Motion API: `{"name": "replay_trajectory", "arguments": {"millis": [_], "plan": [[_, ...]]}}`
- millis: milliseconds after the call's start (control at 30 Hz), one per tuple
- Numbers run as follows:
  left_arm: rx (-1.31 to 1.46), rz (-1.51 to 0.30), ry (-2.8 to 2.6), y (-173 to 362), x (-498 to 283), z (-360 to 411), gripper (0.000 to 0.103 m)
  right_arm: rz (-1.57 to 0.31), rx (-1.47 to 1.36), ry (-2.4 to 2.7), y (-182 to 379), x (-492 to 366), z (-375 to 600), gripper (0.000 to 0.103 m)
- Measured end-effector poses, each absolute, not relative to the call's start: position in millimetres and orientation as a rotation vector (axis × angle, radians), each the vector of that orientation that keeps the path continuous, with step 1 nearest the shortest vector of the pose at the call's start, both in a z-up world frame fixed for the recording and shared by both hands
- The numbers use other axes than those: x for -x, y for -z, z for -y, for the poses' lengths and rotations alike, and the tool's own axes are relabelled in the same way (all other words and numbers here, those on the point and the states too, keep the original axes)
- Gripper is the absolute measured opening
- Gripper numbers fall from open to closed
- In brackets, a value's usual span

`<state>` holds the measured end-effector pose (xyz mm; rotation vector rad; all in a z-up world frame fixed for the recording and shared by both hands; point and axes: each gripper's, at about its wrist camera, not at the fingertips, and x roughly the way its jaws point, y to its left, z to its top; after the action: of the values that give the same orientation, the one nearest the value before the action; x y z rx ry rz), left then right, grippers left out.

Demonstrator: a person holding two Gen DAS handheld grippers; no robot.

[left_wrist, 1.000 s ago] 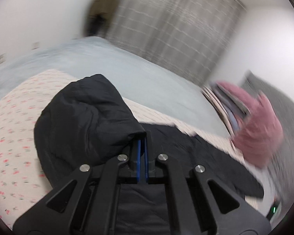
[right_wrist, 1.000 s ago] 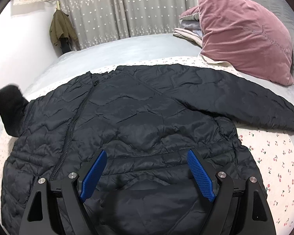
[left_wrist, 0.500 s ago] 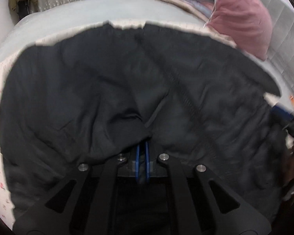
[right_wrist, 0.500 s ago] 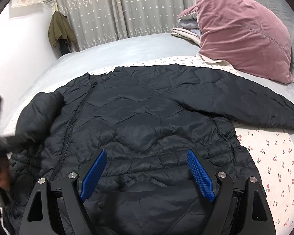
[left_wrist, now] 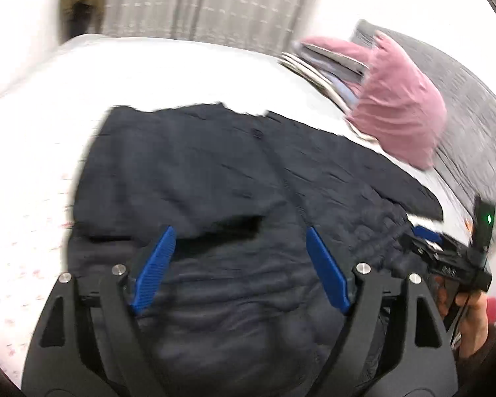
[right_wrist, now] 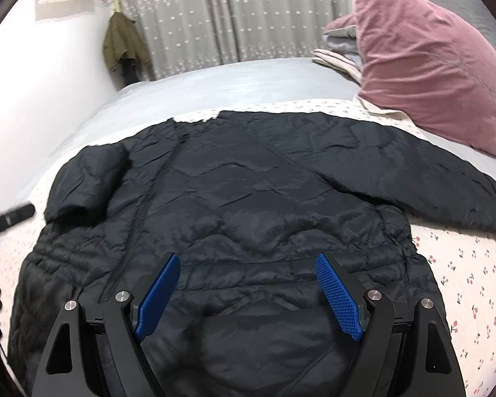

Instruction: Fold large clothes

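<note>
A black quilted jacket (right_wrist: pixel 264 198) lies flat on the bed, zipper up. Its left sleeve (right_wrist: pixel 89 178) is folded in over the body; its right sleeve (right_wrist: pixel 430 178) stretches out to the right. The jacket also fills the blurred left wrist view (left_wrist: pixel 215 178). My left gripper (left_wrist: pixel 238 264) is open and empty above the jacket's lower part. My right gripper (right_wrist: pixel 248 291) is open and empty over the hem. The right gripper also shows at the right edge of the left wrist view (left_wrist: pixel 446 258).
A pink pillow (right_wrist: pixel 430 66) leans at the right on a stack of folded linens (right_wrist: pixel 340 53). A floral sheet (right_wrist: pixel 463 281) covers the grey bed (right_wrist: pixel 231 82). Curtains (right_wrist: pixel 231 13) and a hanging olive coat (right_wrist: pixel 124 46) are at the back wall.
My left gripper carried the left sleeve in over the jacket body, let it go and opened, then drew back. The right gripper has stayed open and still.
</note>
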<state>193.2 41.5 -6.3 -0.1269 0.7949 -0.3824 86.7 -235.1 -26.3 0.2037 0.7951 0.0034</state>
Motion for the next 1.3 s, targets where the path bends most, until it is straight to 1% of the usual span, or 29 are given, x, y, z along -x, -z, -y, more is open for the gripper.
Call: {"name": "replay_trajectory", "arguments": {"millis": [100, 233, 300, 400, 533, 667, 700, 733, 767, 800, 833, 900, 933, 1033, 1100, 1133, 1167, 1300], "plan": [[0.195, -0.755, 0.266, 6.1, -197.3, -82.8, 0.082, -0.794, -0.241, -0.049, 16.4, -88.1, 221.7, 0.085], [0.328, -0.818, 0.118, 31.6, -216.0, -130.5, 0.081, -0.806, -0.197, -0.152, -0.9, -109.1, 172.5, 0.085], [0.401, -0.851, 0.075, 45.4, -223.2, -149.7, 0.081, -0.804, -0.143, -0.235, -12.7, -126.5, 128.4, 0.085], [0.473, -0.856, 0.042, 57.7, -226.1, -166.7, 0.081, -0.789, -0.04, -0.349, -21.5, -147.8, 64.4, 0.085], [0.523, -0.841, 0.039, 61.2, -228.5, -174.9, 0.081, -0.788, 0.089, -0.431, -14.2, -175.6, -13.6, 0.085], [0.503, -0.813, 0.025, 58.0, -226.4, -175.9, 0.08, -0.826, 0.2, -0.458, 14.2, -207.1, -66.4, 0.084], [0.497, -0.807, 0.023, 55.9, -225.0, -176.3, 0.078, -0.841, 0.23, -0.436, 22.8, -215.4, -71.3, 0.076], [0.491, -0.801, 0.021, 55.7, -225.0, -176.0, 0.076, -0.853, 0.254, -0.415, 28.9, -221.0, -72.0, 0.06], [0.487, -0.794, 0.019, 55.7, -225.8, -176.5, 0.075, -0.865, 0.274, -0.387, 33.7, -230.4, -67.0, 0.051], [0.488, -0.787, 0.019, 56.1, -225.6, -178.3, 0.071, -0.866, 0.264, -0.361, 34.9, -236.4, -57.0, 0.039], [0.491, -0.782, 0.02, 56.9, -226.5, -178.5, 0.068, -0.865, 0.233, -0.335, 32.6, -240.6, -41.5, 0.035], [0.505, -0.779, 0.017, 58.7, -229.6, -178.7, 0.064, -0.85, 0.117, -0.262, 24.2, -246.3, -0.1, 0.035], [0.516, -0.777, 0.017, 59.9, -231.3, -178.2, 0.062, -0.84, 0.009, -0.215, 17.5, -248.4, 36.3, 0.035], [0.522, -0.772, 0.019, 61.2, -236.2, -171.3, 0.061, -0.821, -0.281, -0.191, 9.6, -243.5, 122.1, 0.037], [0.498, -0.752, 0.029, 58.0, -237.8, -162.3, 0.061, -0.824, -0.45, -0.192, 13.1, -240.5, 168.6, 0.052], [0.475, -0.738, 0.037, 55.2, -238.8, -156.0, 0.061, -0.824, -0.5, -0.185, 15.2, -239.3, 181.0, 0.066], [0.45, -0.72, 0.051, 52.6, -239.6, -149.3, 0.061, -0.815, -0.575, -0.153, 21.2, -236.5, 202.2, 0.07], [0.383, -0.688, 0.098, 49.3, -243.2, -127.8, 0.061, -0.84, -0.676, -0.137, 45.8, -244.3, 224.7, 0.07]]}}
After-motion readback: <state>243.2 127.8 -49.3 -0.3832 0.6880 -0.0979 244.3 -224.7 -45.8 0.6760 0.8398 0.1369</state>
